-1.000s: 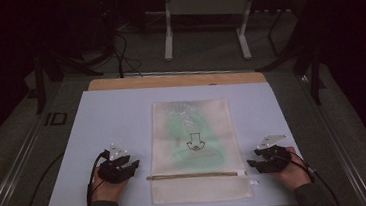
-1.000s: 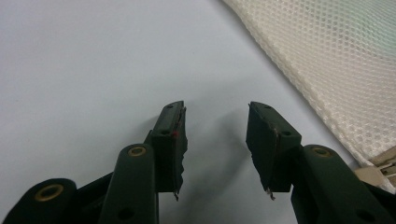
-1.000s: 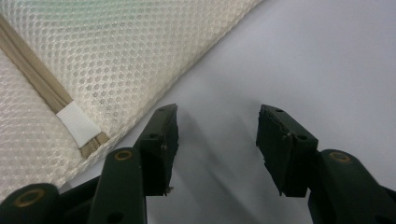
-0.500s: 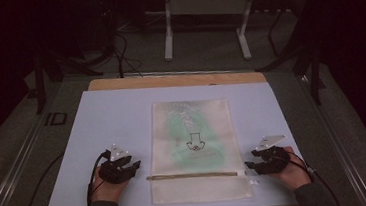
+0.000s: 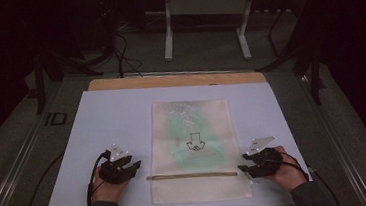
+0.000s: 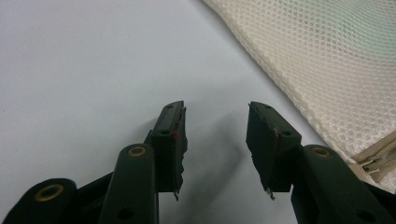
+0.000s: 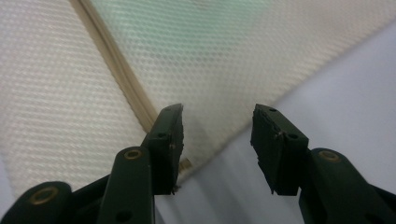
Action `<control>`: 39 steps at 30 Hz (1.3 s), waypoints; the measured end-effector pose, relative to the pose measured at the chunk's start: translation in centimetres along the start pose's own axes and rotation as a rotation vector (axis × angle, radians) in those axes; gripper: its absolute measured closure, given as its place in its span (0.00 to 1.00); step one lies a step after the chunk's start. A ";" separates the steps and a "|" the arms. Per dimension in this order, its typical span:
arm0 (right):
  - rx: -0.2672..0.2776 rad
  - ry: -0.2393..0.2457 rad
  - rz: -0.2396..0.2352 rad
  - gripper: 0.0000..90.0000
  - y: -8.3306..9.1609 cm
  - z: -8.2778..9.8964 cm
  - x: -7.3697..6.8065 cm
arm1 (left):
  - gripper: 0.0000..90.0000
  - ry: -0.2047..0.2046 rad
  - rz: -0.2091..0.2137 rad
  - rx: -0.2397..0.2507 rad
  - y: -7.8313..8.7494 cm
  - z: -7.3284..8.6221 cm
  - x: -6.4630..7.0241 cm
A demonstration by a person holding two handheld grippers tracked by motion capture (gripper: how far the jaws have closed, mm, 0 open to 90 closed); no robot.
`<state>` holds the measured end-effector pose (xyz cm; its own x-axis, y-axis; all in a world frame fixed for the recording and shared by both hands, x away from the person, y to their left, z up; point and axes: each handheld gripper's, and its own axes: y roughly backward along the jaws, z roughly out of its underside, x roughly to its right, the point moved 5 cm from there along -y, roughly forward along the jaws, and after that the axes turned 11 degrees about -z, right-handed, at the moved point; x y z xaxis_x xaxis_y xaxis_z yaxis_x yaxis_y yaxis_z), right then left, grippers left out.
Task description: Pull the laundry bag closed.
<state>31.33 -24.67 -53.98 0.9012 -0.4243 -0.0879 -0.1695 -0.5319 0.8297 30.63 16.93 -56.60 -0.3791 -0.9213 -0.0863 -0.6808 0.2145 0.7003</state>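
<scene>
Centrally on the pale mat [image 5: 102, 120] lies a cream mesh bag [image 5: 193, 132], its zipper [image 5: 192, 175] running across near the person's edge. Both the left gripper [image 6: 215, 140] and right gripper [image 7: 217, 140] gape wide, empty, flanking the zipper's ends.

The letters "ID" [image 5: 55, 118] stand in white on the dark surface just beside the left edge of the bench [image 5: 112, 119], seen in the high view. On the mesh bag [image 5: 193, 127] there is a small dark printed sign [image 5: 195, 144] near its middle, shaped somewhat like an arrow pointing down; it is too small to read as text.
</scene>
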 end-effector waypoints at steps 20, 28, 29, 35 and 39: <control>0.005 0.089 -0.063 0.58 -2.1 -3.0 -2.2 | 0.62 0.001 0.007 0.002 0.0 0.0 0.1; 0.003 0.119 -0.096 0.57 -3.0 -4.1 -2.9 | 0.62 0.003 0.008 0.005 0.0 0.0 0.2; 0.003 0.122 -0.102 0.57 -3.1 -4.2 -3.0 | 0.62 0.004 0.008 0.005 0.0 0.0 0.2; -0.001 0.148 -0.124 0.57 -3.8 -5.0 -3.6 | 0.62 0.001 0.010 0.006 -0.1 0.0 0.3; -0.003 0.167 -0.136 0.57 -4.2 -5.8 -4.0 | 0.62 -0.001 0.010 0.007 0.0 -0.1 0.3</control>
<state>30.73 -16.50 -53.97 0.9694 -0.2209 -0.1070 -0.0405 -0.5739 0.8180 30.59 16.66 -56.62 -0.3867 -0.9187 -0.0798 -0.6810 0.2262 0.6965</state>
